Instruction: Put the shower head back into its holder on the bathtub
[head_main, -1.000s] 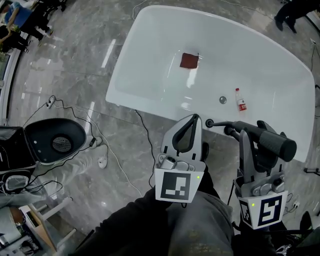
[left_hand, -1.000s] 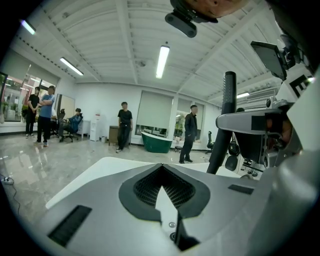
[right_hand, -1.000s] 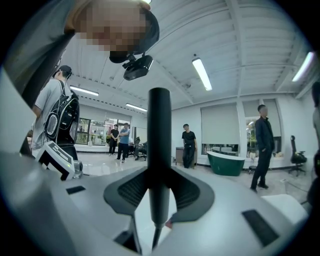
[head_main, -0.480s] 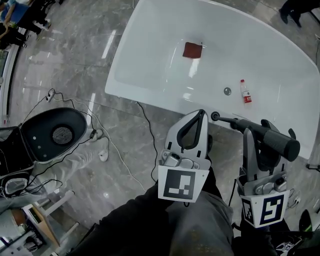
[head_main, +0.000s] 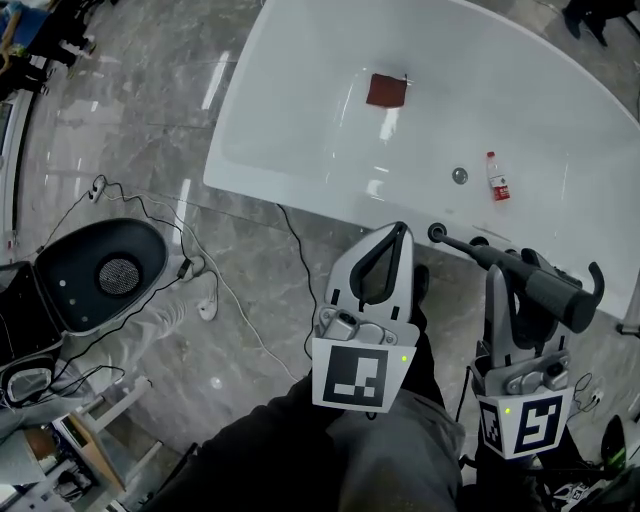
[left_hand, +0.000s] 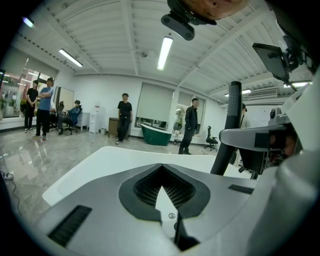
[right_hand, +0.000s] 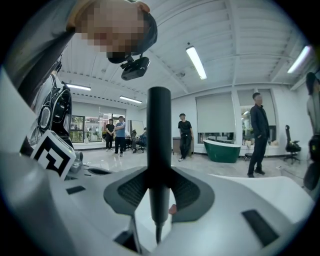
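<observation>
The right hand-held gripper pinches the shower head at four o'clock in the head view, beside the bathtub, which lies toward twelve. The left hand-held gripper is pressed together, empty. Seating it is not yet done (I cannot pick out the holder).

The bathtub is smooth, glossy white. The floor is polished grey stone, reflective. The shower head looks like matt dark plastic.

cloth in bathtub | bottle right of cloth, beside drain
</observation>
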